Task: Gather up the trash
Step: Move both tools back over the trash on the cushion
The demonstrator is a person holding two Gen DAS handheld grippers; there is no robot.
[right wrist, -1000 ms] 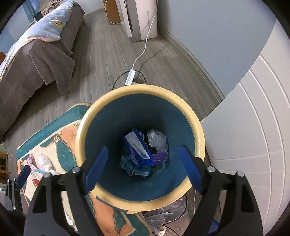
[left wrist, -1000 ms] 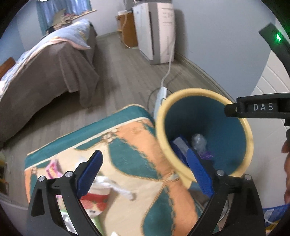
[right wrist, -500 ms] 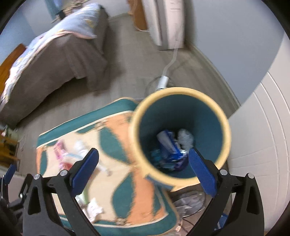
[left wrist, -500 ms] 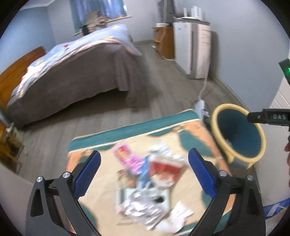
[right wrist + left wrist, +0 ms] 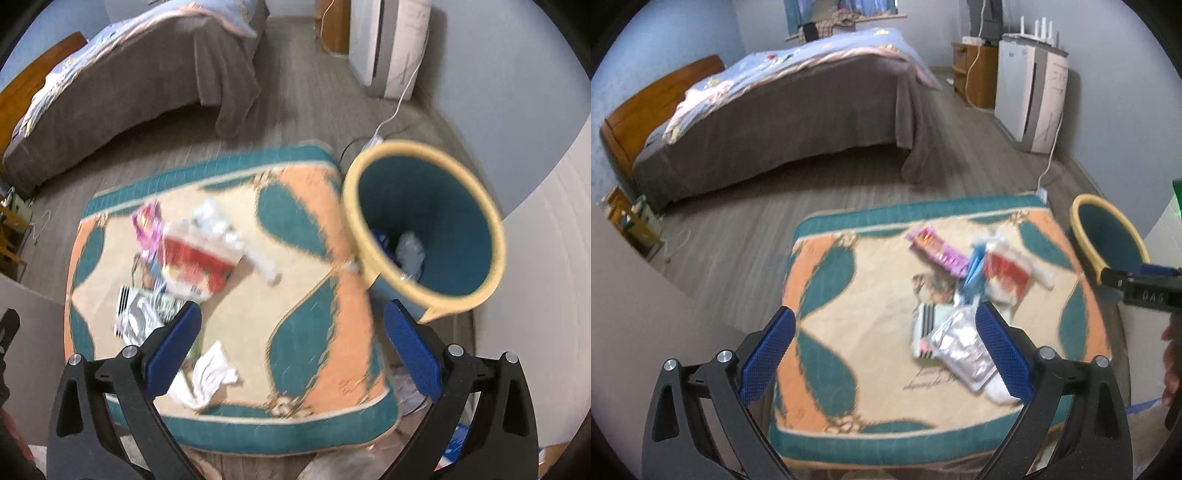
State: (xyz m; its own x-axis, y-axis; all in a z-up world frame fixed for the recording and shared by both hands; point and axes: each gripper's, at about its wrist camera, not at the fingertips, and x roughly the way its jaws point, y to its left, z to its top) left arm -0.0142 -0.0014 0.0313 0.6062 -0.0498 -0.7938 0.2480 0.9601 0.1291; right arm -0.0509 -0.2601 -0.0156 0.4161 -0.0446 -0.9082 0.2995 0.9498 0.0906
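Observation:
Several wrappers lie on a patterned cushion (image 5: 849, 295): a pink packet (image 5: 938, 251), a red-and-white packet (image 5: 1008, 269), a silver foil pouch (image 5: 960, 347) and a white tissue (image 5: 210, 376). A teal bin with a yellow rim (image 5: 428, 221) stands right of the cushion and holds some trash; it also shows in the left wrist view (image 5: 1108, 236). My left gripper (image 5: 882, 354) is open and empty above the cushion's near side. My right gripper (image 5: 291, 354) is open and empty above the cushion, left of the bin.
A bed with a brown cover (image 5: 783, 122) stands beyond the cushion. A white appliance (image 5: 1030, 99) and its cable stand by the right wall. A pale board (image 5: 646, 332) is at the left. Wooden floor lies between bed and cushion.
Both grippers have pulled back and swung left from over the bin. The cushion with the wrappers now fills both views, and the bin sits at the right.

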